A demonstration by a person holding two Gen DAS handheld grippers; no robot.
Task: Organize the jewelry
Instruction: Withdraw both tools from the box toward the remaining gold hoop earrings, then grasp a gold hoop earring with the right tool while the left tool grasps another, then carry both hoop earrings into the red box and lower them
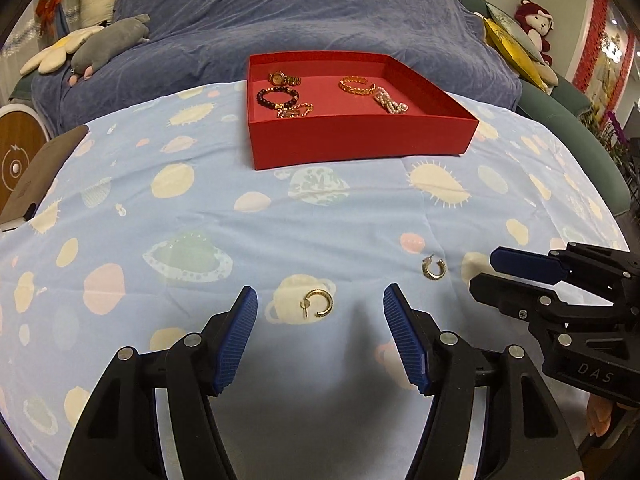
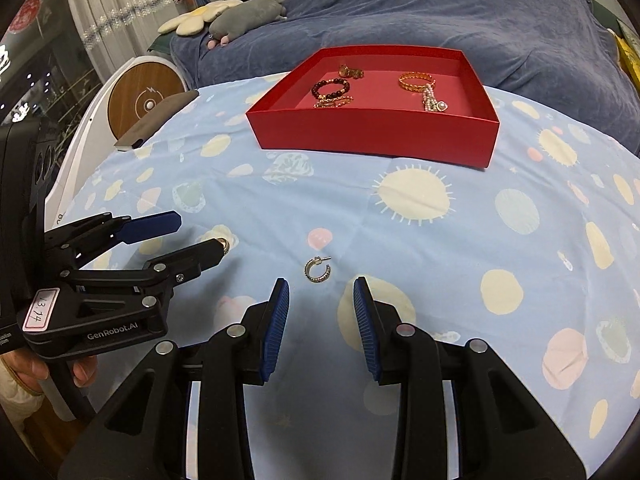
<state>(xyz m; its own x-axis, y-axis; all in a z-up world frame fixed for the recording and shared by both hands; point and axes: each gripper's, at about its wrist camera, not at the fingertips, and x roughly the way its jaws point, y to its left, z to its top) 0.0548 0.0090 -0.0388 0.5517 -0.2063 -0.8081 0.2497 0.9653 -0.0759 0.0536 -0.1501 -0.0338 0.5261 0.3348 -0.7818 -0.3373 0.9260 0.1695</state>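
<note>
A red tray (image 1: 360, 136) (image 2: 372, 136) stands at the far side of the planet-print cloth. It holds a watch (image 1: 283, 78), a dark bead bracelet (image 1: 277, 97), a gold chain bracelet (image 1: 357, 85), a pearl piece (image 1: 390, 104) and a gold chain piece (image 1: 295, 111). Two gold hoop earrings lie on the cloth. One earring (image 1: 318, 303) (image 2: 223, 245) lies just ahead of my open left gripper (image 1: 320, 300), between its fingers. The other earring (image 1: 434, 269) (image 2: 318, 270) lies just ahead of my open right gripper (image 2: 320, 292). Both grippers are empty. Each gripper shows in the other's view: the right (image 1: 484, 272), the left (image 2: 200, 236).
A dark phone-like slab (image 1: 36, 176) (image 2: 160, 118) lies at the cloth's left edge. A round wood-faced device (image 2: 146, 102) stands beyond it. A blue blanket (image 1: 320, 12) with plush toys (image 1: 108, 40) lies behind the tray.
</note>
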